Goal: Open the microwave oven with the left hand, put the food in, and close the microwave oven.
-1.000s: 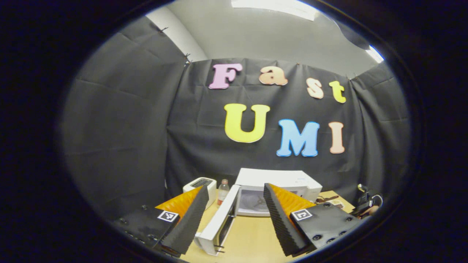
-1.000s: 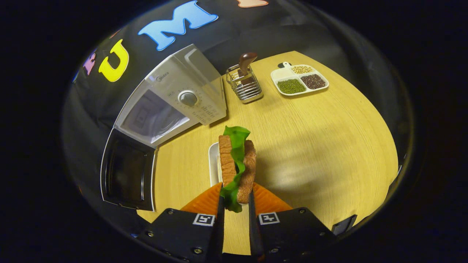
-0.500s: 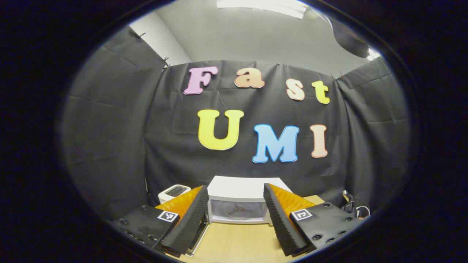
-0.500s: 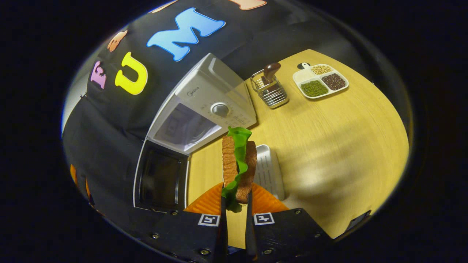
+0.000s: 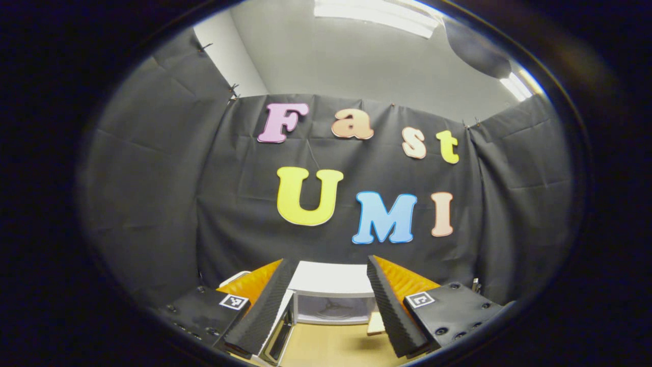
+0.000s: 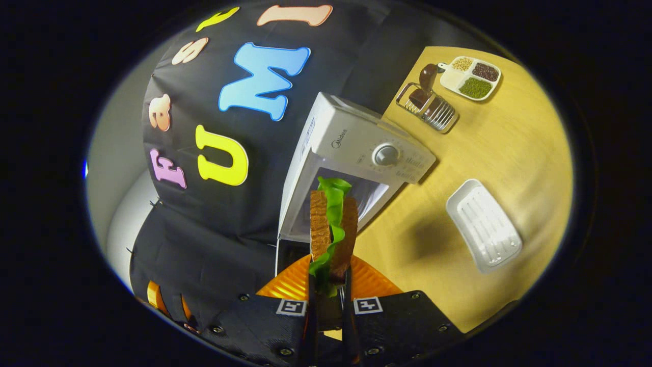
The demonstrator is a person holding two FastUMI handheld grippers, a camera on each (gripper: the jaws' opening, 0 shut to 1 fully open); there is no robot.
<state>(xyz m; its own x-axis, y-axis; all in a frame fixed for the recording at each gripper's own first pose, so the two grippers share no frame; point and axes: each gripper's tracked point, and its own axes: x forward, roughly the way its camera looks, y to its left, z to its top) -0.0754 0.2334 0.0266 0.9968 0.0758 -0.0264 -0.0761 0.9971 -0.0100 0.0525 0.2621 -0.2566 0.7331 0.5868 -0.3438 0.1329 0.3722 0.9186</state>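
Now we carry the sandwich (image 6: 331,229) — pinched between our right gripper (image 6: 328,285) fingers — toward the open microwave (image 6: 356,153) on the desk (image 6: 499,153). Our left gripper (image 5: 328,306) fingers stay spread, empty. Risk: lettuce snagging the cavity's edge, dragging the filling loose.

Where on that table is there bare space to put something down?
Bare wood lies between the microwave and the white ribbed tray, and beyond that tray. The far corner is crowded: the wire rack stands beside the divided dish.
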